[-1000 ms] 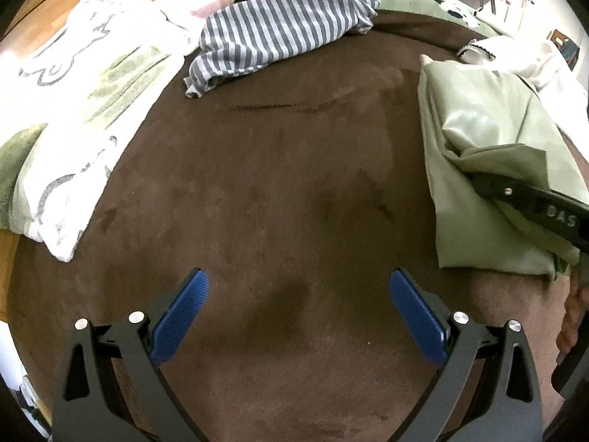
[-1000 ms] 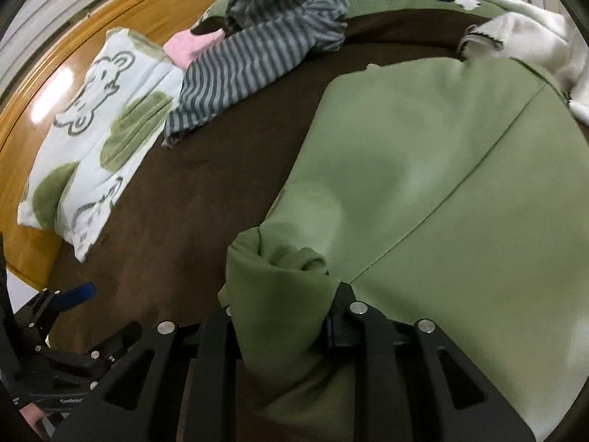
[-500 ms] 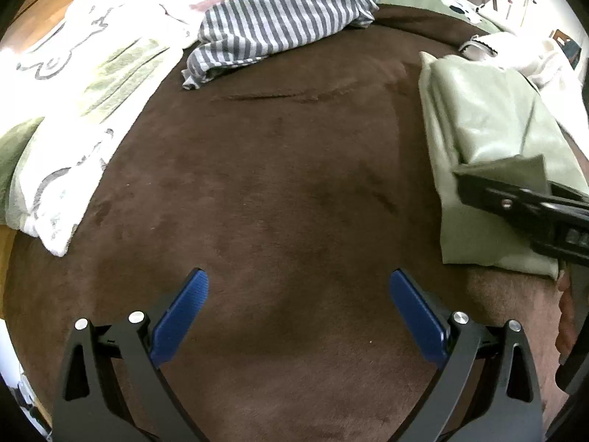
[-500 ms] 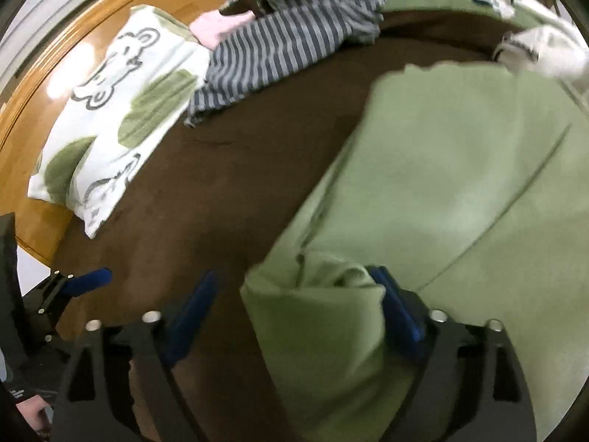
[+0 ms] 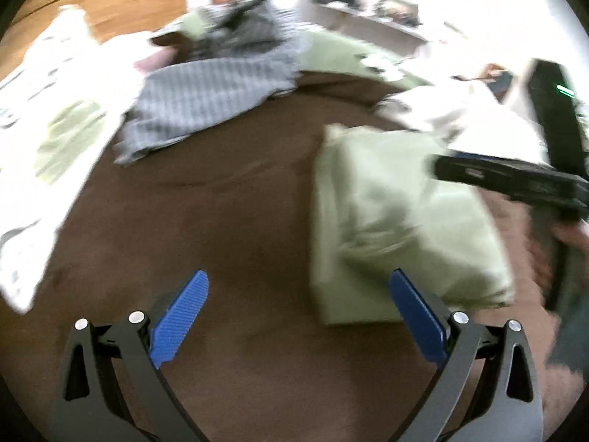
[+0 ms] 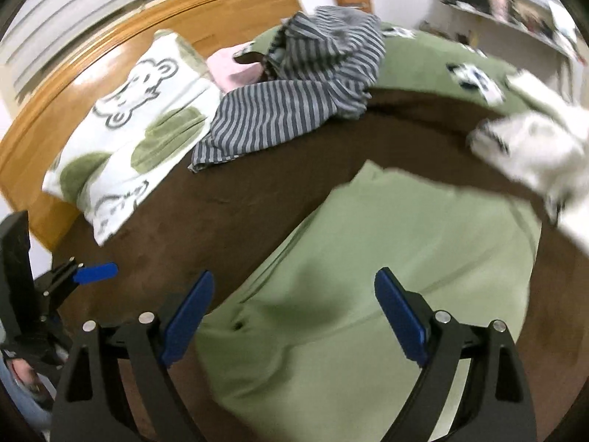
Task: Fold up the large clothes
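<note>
A folded light green garment [image 5: 397, 217] [image 6: 375, 276] lies on the brown bedspread [image 5: 228, 228] [image 6: 279, 191]. My right gripper [image 6: 294, 313] hovers above the garment's near end, jaws wide open with nothing pinched between the blue pads. From the left wrist view that gripper's black body [image 5: 515, 176] comes in from the right, over the garment. My left gripper [image 5: 298, 313] is open above bare bedspread, just left of the garment's near corner; it also shows at the left edge of the right wrist view as a black frame with a blue pad [image 6: 95, 272].
A striped grey garment [image 6: 305, 99] [image 5: 210, 92] is heaped at the far side. A bear-print pillow [image 6: 136, 129] lies at the left by the wooden headboard [image 6: 110, 48]. A white garment [image 6: 537, 140] sits at the right. A green blanket [image 6: 434, 59] covers the far end.
The right gripper let go of the green fold it was pinching and rose clear. Both grippers lifted and tipped up, so more of the room shows.
</note>
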